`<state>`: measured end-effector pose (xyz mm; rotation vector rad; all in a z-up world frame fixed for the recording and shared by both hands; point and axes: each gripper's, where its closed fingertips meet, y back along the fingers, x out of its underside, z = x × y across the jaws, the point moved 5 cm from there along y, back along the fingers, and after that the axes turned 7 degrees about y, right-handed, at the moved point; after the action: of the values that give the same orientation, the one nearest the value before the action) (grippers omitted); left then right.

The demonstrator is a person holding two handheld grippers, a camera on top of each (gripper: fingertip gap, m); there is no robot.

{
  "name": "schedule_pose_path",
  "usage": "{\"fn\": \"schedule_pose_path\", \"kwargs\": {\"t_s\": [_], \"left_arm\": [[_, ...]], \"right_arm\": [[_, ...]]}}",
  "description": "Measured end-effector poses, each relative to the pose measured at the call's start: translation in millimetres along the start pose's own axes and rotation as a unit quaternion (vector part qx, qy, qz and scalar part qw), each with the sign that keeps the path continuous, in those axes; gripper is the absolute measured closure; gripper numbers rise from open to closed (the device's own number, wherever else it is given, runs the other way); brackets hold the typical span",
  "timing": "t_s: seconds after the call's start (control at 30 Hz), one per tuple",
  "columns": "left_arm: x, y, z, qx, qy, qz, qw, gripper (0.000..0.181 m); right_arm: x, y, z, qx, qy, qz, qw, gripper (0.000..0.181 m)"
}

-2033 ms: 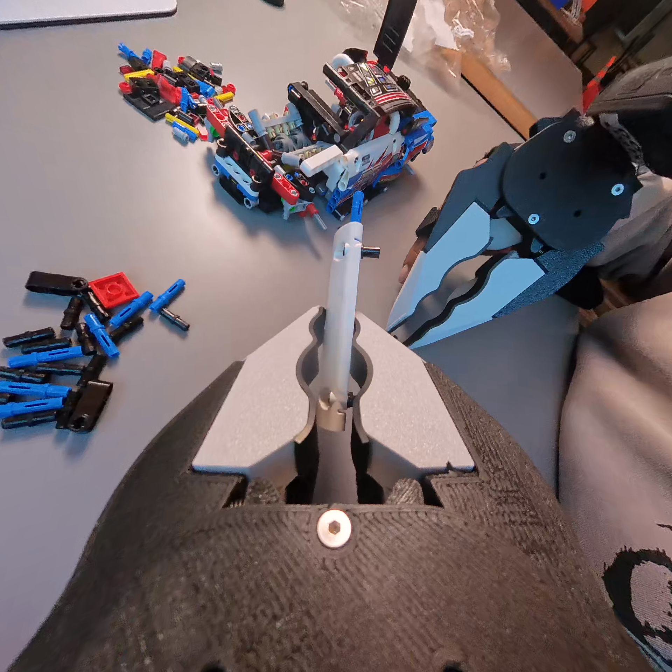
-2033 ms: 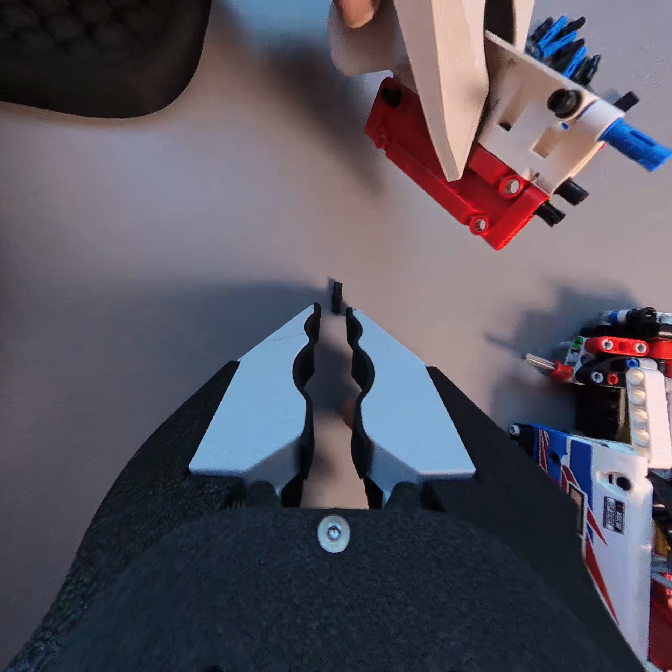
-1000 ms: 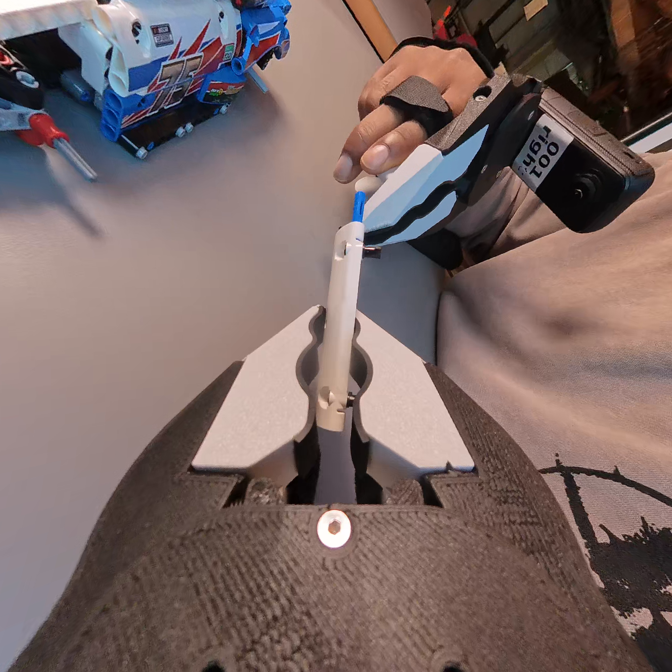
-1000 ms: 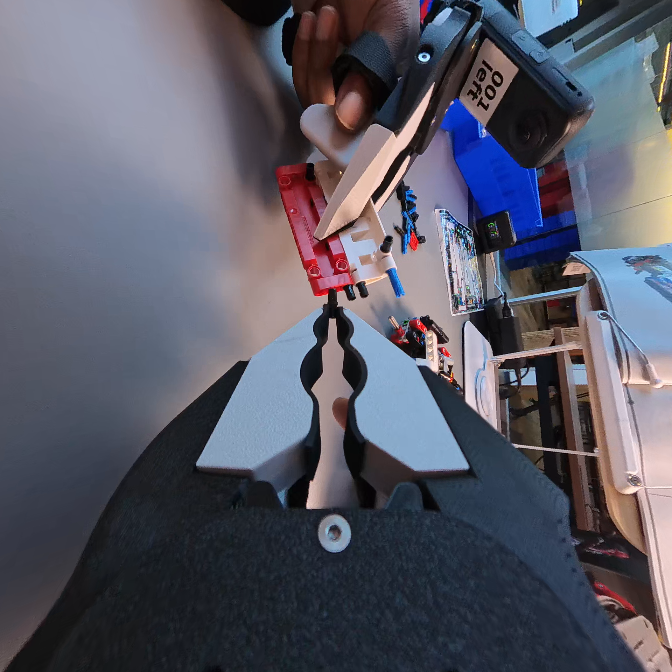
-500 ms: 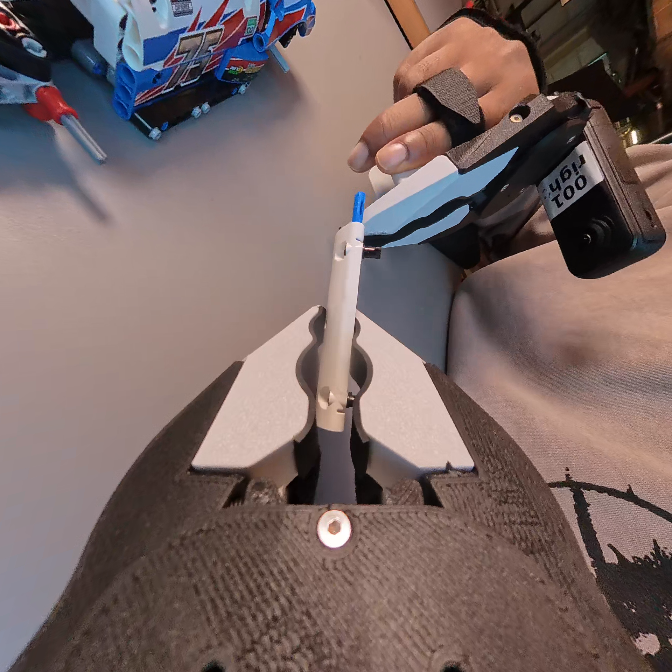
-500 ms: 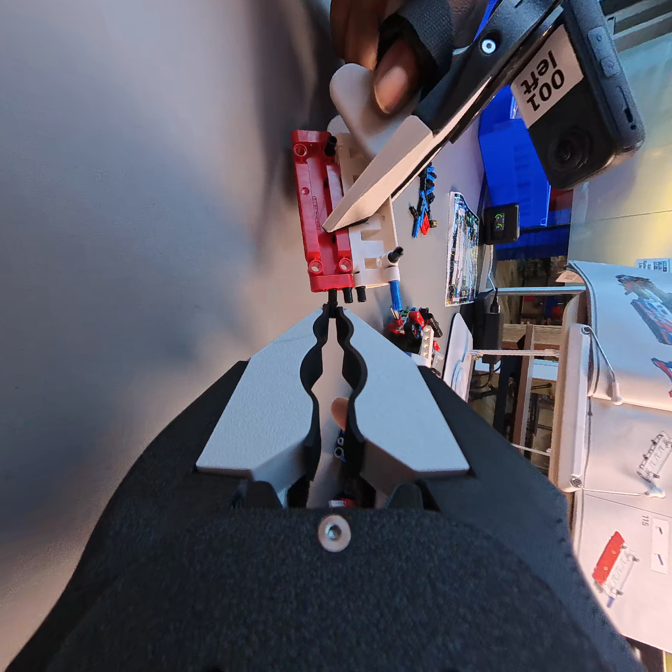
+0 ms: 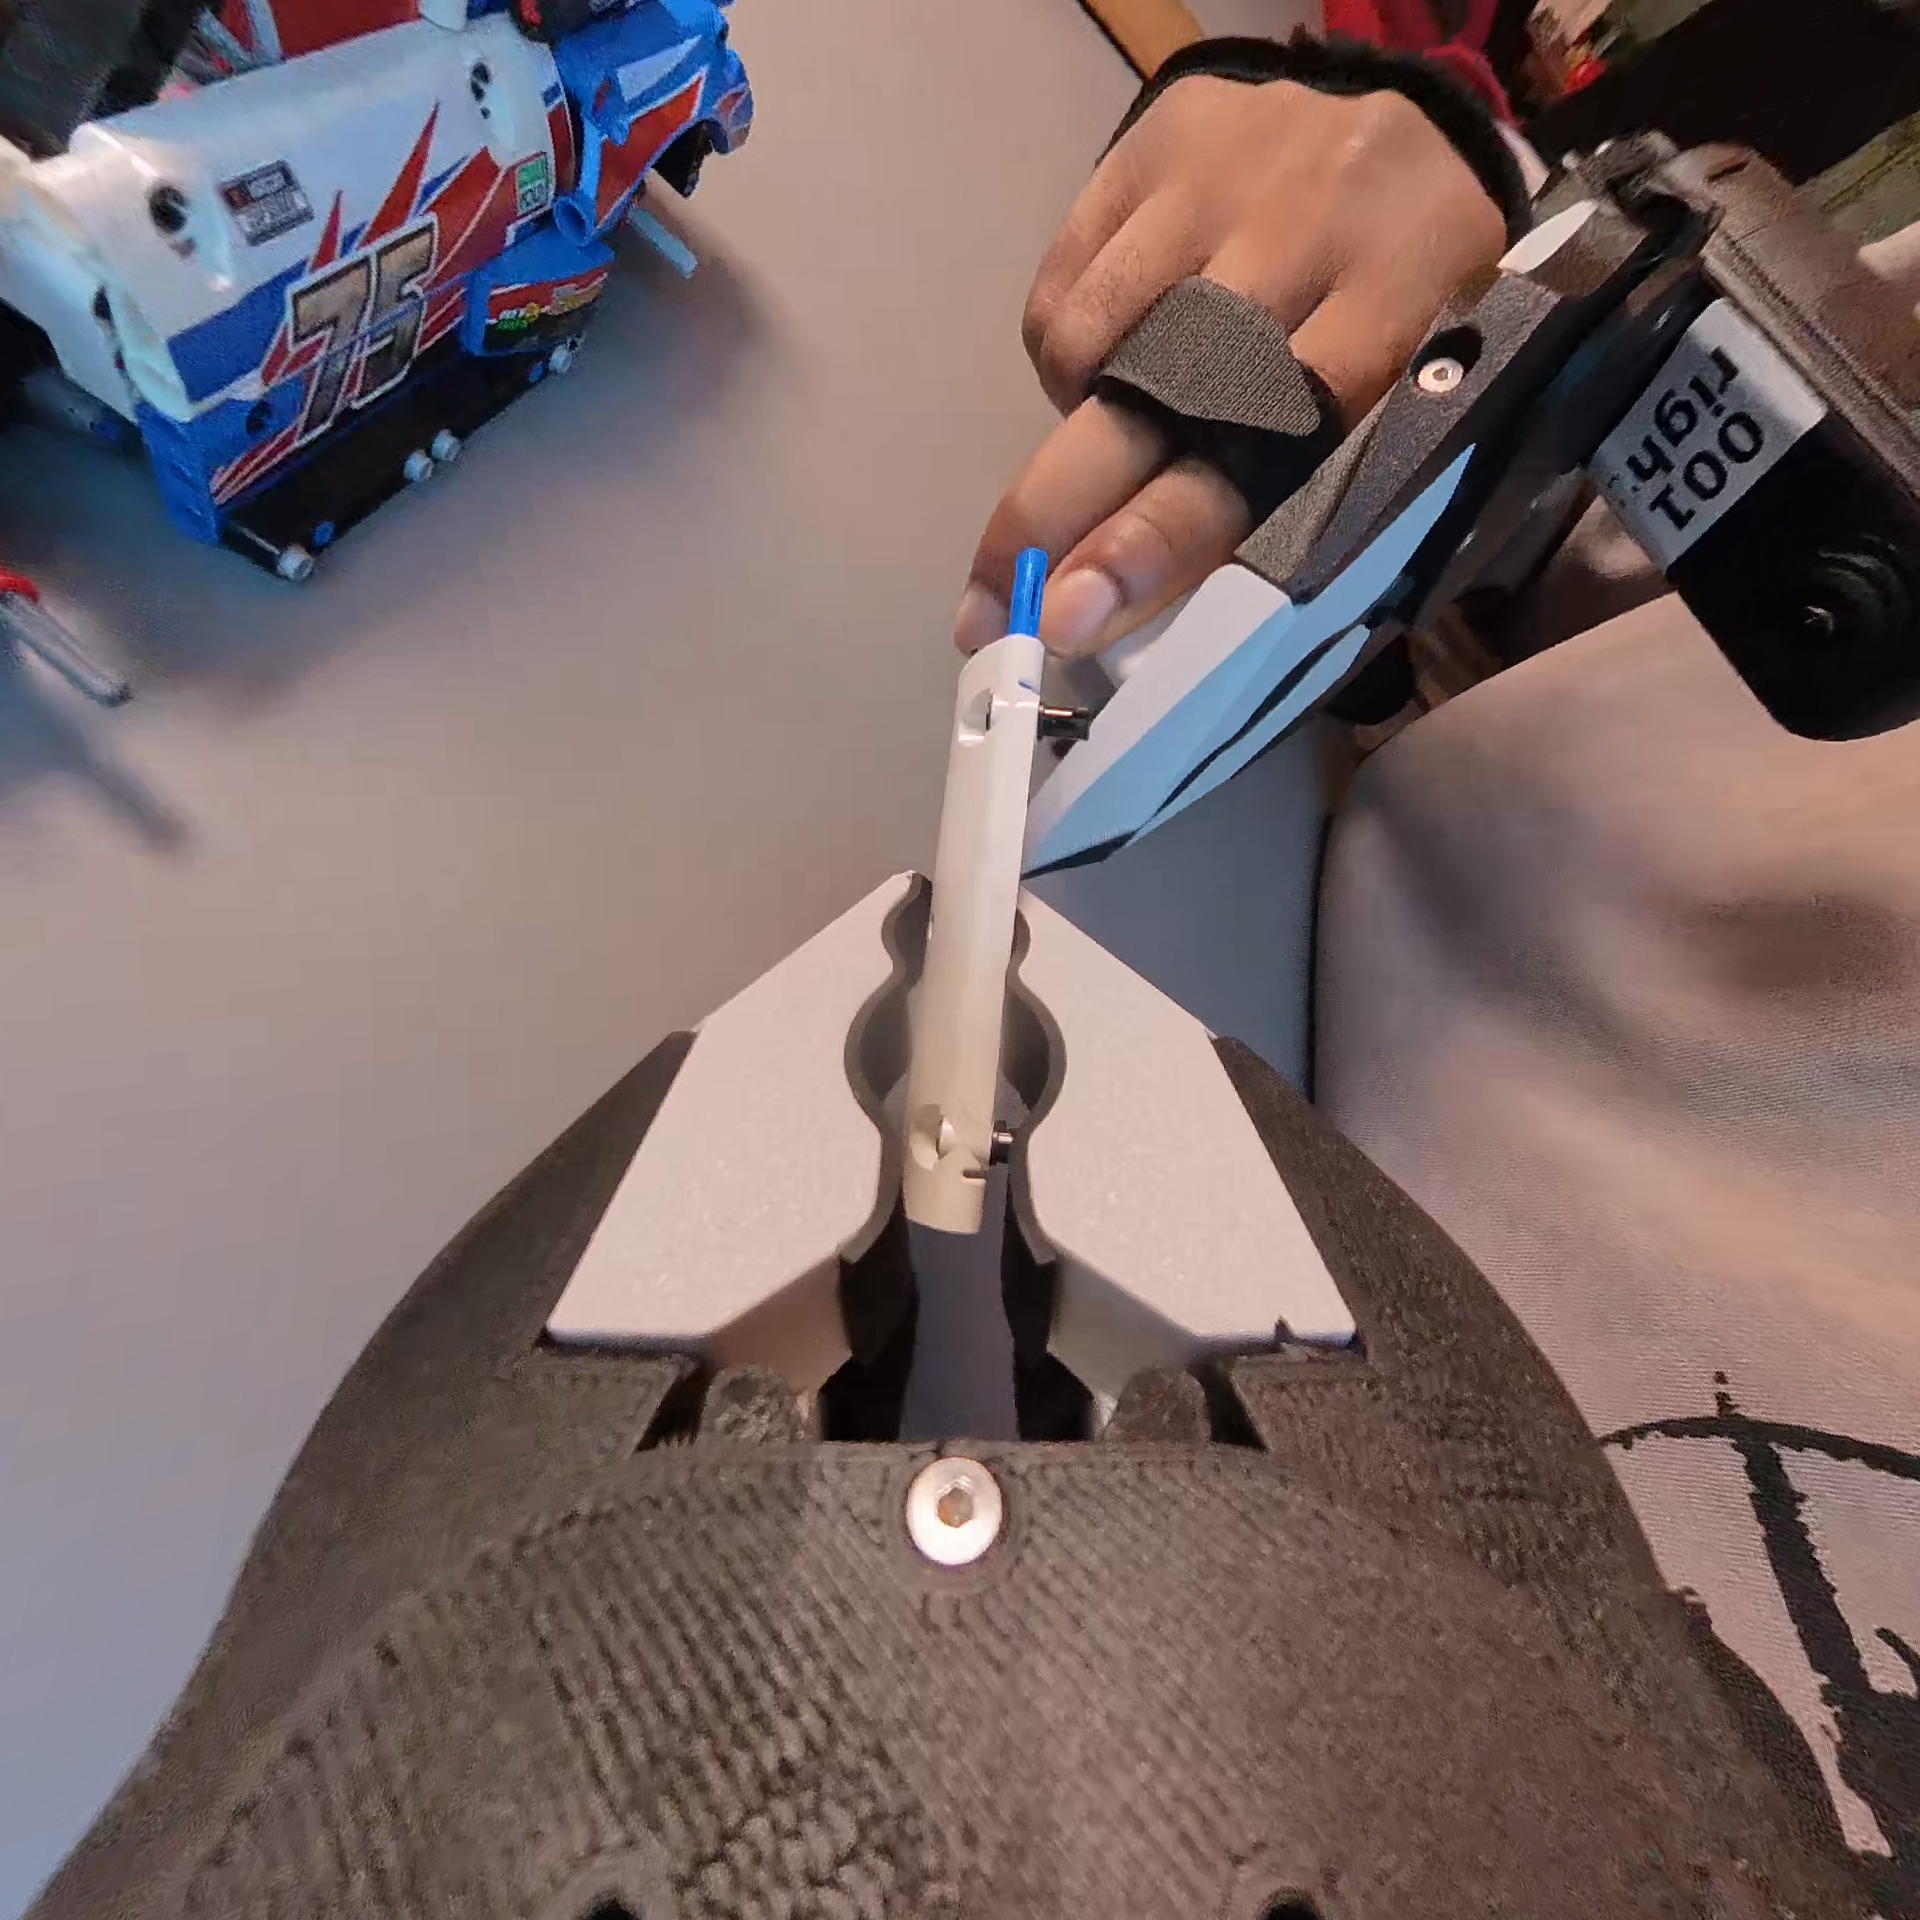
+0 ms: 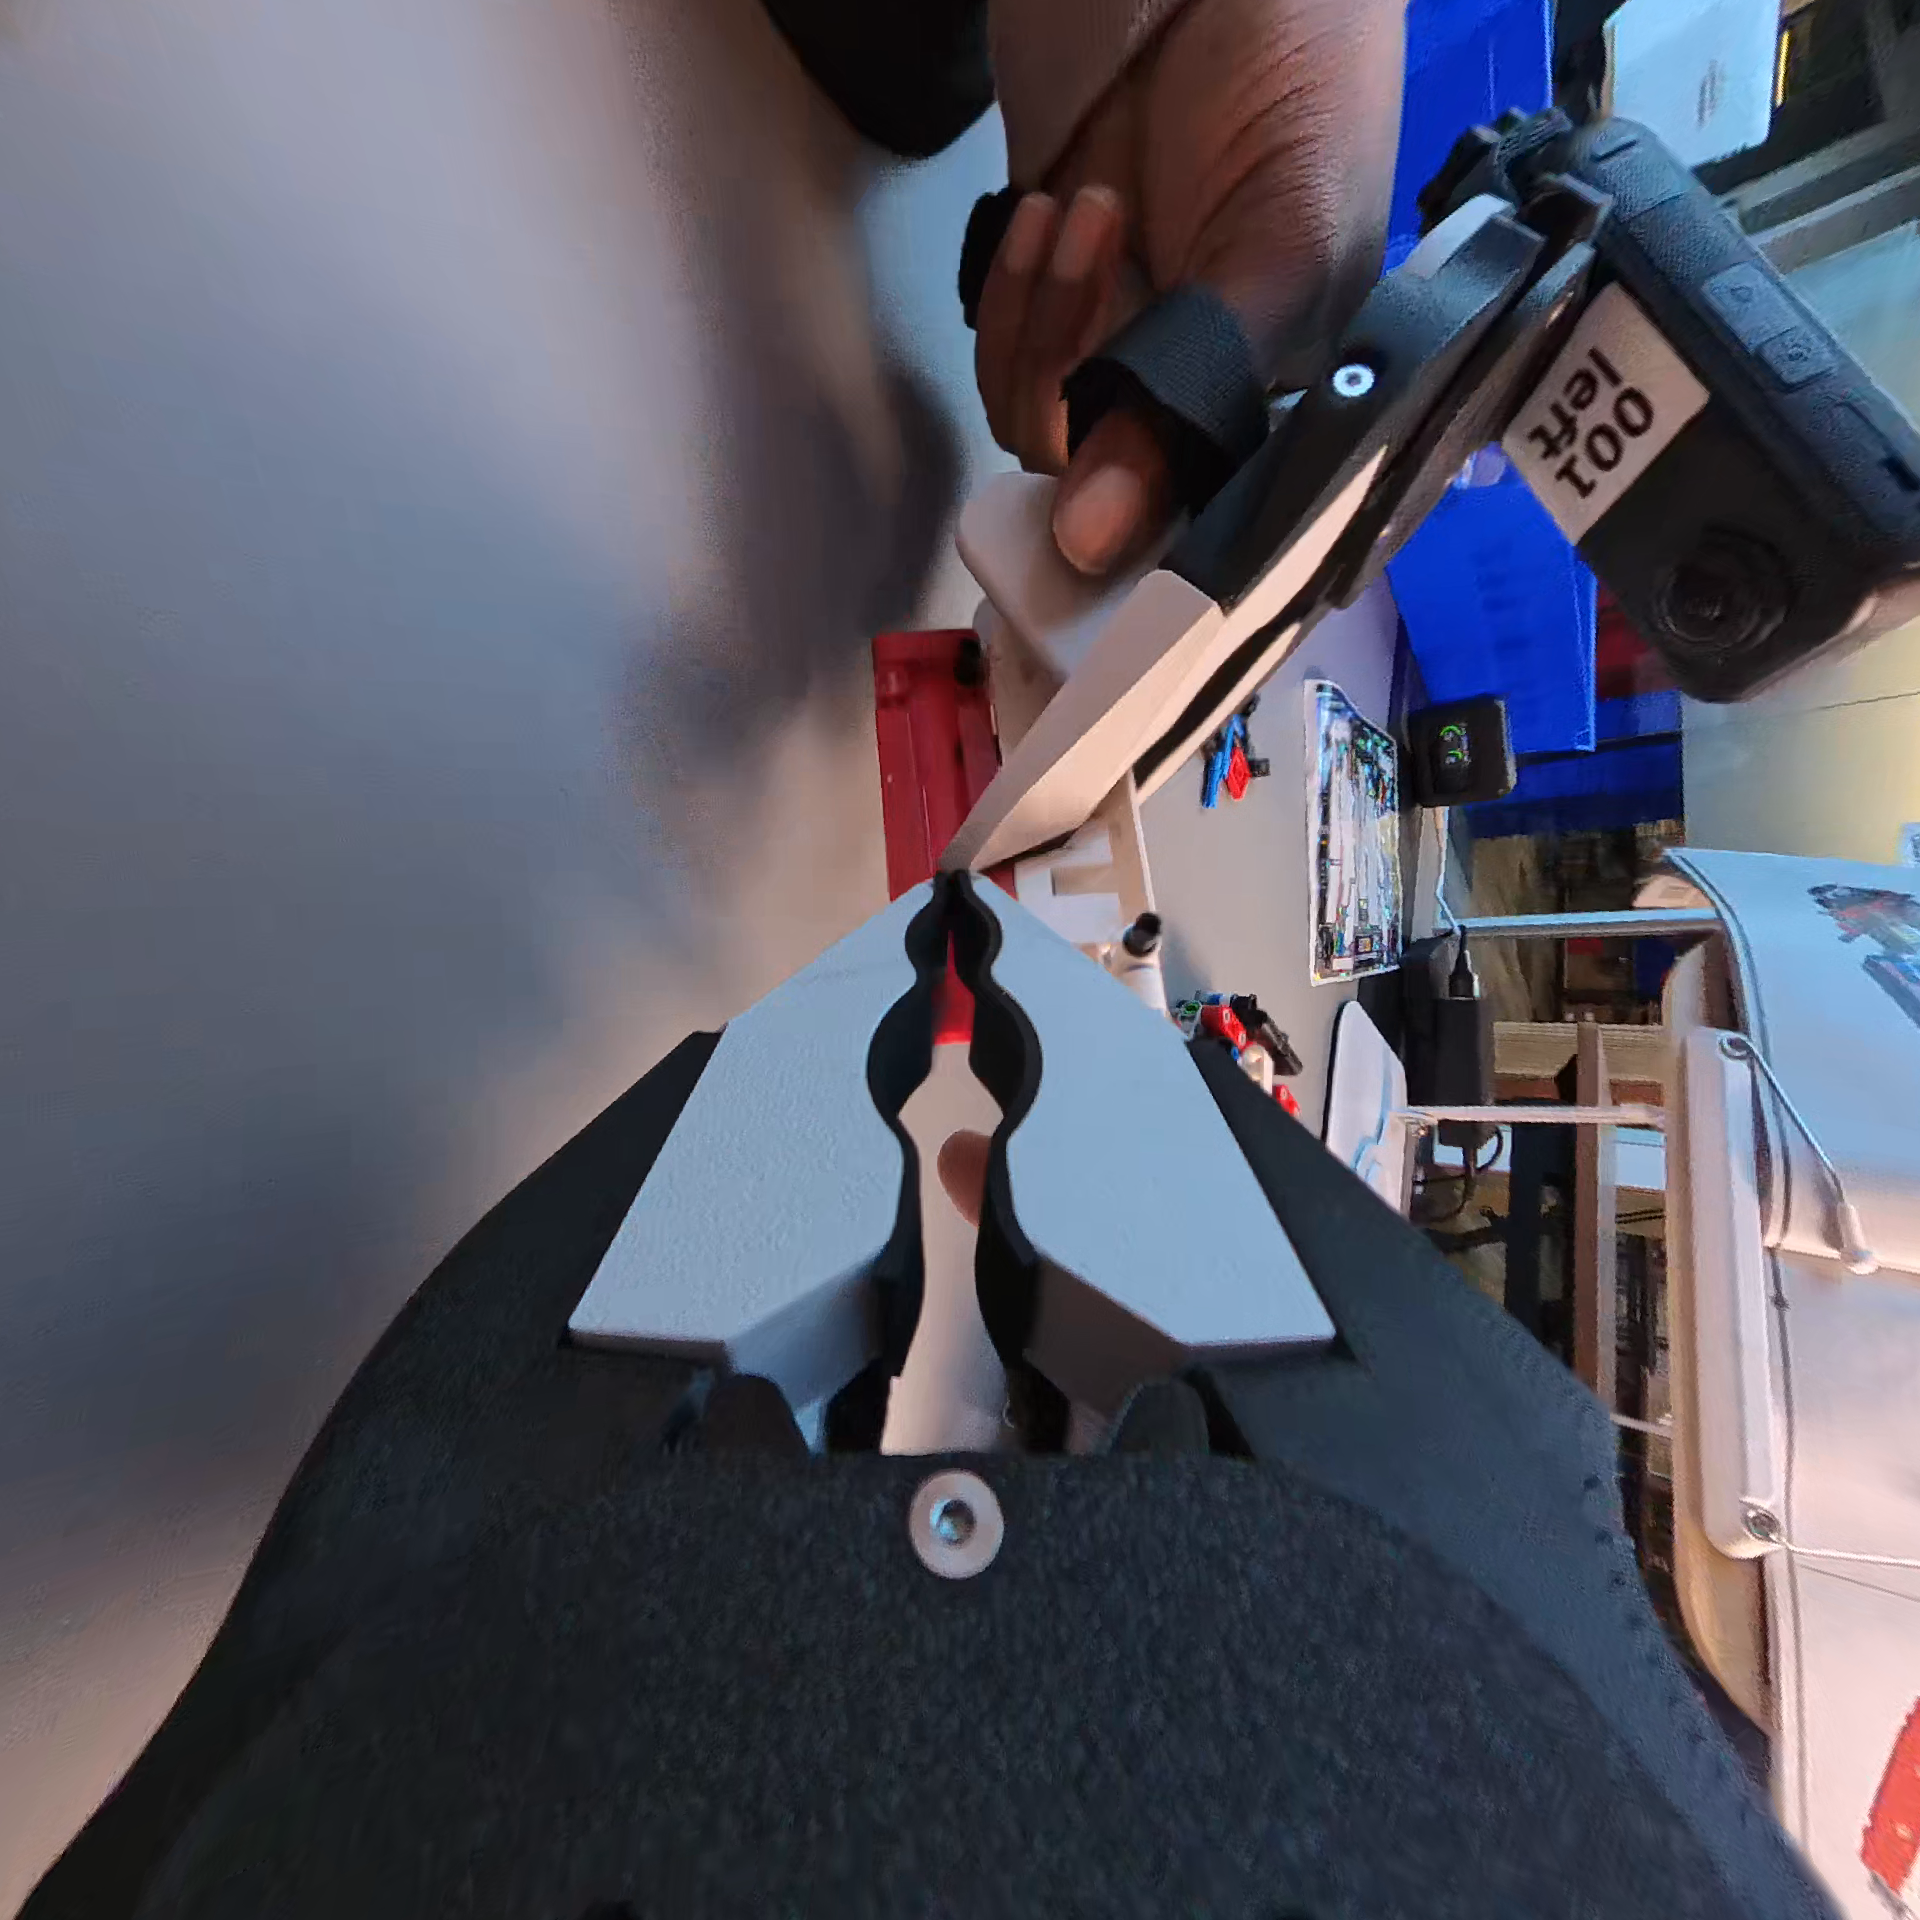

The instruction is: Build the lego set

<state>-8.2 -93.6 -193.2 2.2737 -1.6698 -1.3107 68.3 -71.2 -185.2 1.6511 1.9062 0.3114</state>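
My left gripper [image 7: 966,896] is shut on a flat sub-assembly [image 7: 985,821], seen edge-on in the left wrist view, with a blue pin [image 7: 1025,590] on top and a black pin [image 7: 1062,717] on its side. In the right wrist view it shows as a white panel [image 8: 1081,868] on a red beam [image 8: 920,748], held by the left gripper [image 8: 997,831]. My right gripper [image 8: 954,883] is shut, its tips pressed against the red beam's end. The small black pin it carried is hidden at the tips. The right gripper [image 7: 1049,857] shows right behind the panel.
The partly built white, blue and red car [image 7: 343,260] stands on the grey table [image 7: 520,831] at the far left. A person's grey sleeve [image 7: 1610,1039] is at the right. Loose pieces [image 8: 1231,753], a printed sheet [image 8: 1351,831] and an instruction booklet [image 8: 1818,1039] lie beyond. My left and right fingertips are right by each other.
My right gripper has closed the gap with the black pin in its tips, from just below the red beam to against it. The left gripper keeps hold of the sub-assembly and has tilted slightly.
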Motion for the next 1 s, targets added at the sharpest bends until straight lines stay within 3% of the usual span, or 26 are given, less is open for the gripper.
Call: {"fn": "schedule_pose_path", "kwargs": {"t_s": [0.2, 0.5, 0.83, 0.93, 1.0], "left_arm": [[-3, 7, 7, 0.0, 0.023, -0.027, 0.999, 0.173], [0, 28, 29, -0.061, 0.022, -0.027, 0.998, 0.173], [19, 24, 23, -0.122, -0.081, 0.064, 0.987, 0.16], [11, 33, 20, -0.144, -0.118, 0.045, 0.981, 0.154], [0, 56, 15, -0.149, -0.13, 0.014, 0.98, 0.15]], "right_arm": [[14, 16, -14, 0.02, -0.089, -0.024, 0.996, 0.181], [60, 25, -18, 0.029, -0.31, -0.016, 0.95, 0.175], [63, 12, -27, 0.024, -0.376, -0.029, 0.926, 0.172], [61, 12, -26, 0.023, -0.376, -0.027, 0.926, 0.173], [61, 15, -25, 0.025, -0.382, -0.03, 0.923, 0.173]]}}
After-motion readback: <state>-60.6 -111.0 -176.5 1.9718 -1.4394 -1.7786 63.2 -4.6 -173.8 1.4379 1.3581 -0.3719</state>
